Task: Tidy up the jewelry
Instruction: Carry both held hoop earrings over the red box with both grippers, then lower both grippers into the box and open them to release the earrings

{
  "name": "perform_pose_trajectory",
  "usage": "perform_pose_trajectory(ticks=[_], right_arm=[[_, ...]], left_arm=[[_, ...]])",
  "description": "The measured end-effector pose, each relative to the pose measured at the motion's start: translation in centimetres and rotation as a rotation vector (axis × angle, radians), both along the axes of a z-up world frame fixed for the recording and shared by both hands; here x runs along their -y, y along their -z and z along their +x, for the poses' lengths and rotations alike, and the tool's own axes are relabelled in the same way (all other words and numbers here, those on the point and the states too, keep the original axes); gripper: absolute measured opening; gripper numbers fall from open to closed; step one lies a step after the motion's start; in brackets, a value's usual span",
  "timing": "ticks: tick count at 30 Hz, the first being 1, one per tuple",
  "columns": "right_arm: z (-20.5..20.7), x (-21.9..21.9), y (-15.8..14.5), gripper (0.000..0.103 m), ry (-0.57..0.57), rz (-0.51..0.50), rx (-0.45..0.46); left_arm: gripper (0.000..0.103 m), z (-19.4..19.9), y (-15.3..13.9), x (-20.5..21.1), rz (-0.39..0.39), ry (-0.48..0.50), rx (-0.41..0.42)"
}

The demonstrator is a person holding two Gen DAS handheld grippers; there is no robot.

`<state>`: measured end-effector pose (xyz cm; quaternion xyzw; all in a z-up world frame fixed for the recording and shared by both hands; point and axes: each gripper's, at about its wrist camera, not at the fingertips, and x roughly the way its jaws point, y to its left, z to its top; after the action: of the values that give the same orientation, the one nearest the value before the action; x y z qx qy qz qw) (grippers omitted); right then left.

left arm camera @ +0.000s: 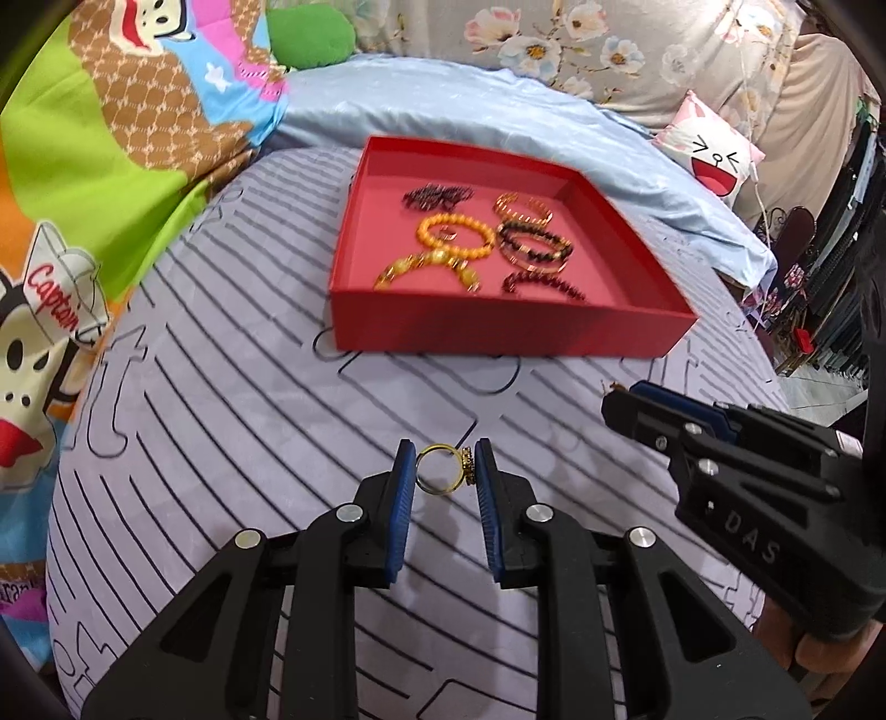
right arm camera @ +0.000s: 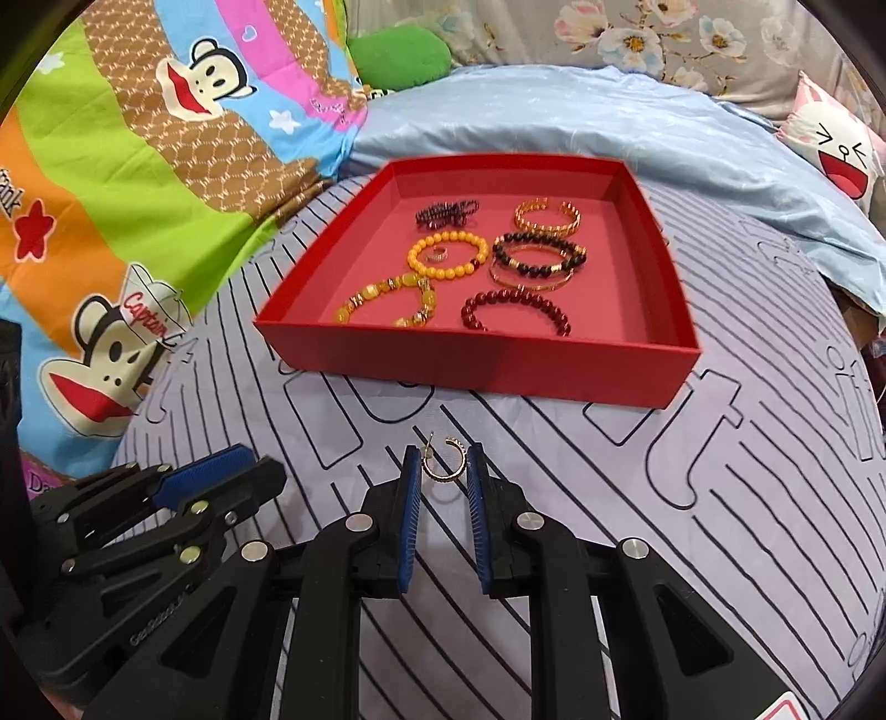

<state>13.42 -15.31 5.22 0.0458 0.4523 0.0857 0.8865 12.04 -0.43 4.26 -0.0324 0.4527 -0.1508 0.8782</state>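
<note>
Bracelets [right arm camera: 448, 256] lie already in the red box [right arm camera: 470, 363]. In front of the box, the left gripper [left arm camera: 443, 471] is clamped on a gold ring [left arm camera: 437, 469] and the right gripper [right arm camera: 443, 468] on an earring [right arm camera: 443, 462]; both remain to go in.

You're over a bed [left arm camera: 221, 399] with a grey line-patterned sheet, a pale blue quilt [left arm camera: 498, 111] behind it, a cartoon monkey blanket [right arm camera: 138, 166] at the left, and a floral cover [right arm camera: 664, 33] at the back.

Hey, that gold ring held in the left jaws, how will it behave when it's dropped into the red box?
The gold ring looks rigid and light. Round and smooth, it may roll or bounce on the red box's flat floor. It is pinched only at its edges, so it could slip.
</note>
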Motion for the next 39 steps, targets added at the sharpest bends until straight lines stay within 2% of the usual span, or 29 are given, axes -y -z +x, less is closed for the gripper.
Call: perform_pose_trajectory(ticks=[11,23,29,39], right_arm=[[1.0,1.0,-3.7,0.016,0.012,-0.001,0.087],[7.3,2.7,-6.1,0.016,0.04,-0.035,0.153],[11.8,3.7,-5.8,0.016,0.066,-0.023,0.14],[17.4,4.4,-3.7,0.016,0.094,-0.037,0.09]], left_arm=[[0.021,2.3,-4.2,2.1,-0.016,0.033,0.088],[0.021,9.2,-7.2,4.7,0.012,0.066,0.166],[0.021,13.3,-7.1,5.7,0.028,0.058,0.17],[0.021,19.4,-4.3,7.0,0.057,0.041,0.118]])
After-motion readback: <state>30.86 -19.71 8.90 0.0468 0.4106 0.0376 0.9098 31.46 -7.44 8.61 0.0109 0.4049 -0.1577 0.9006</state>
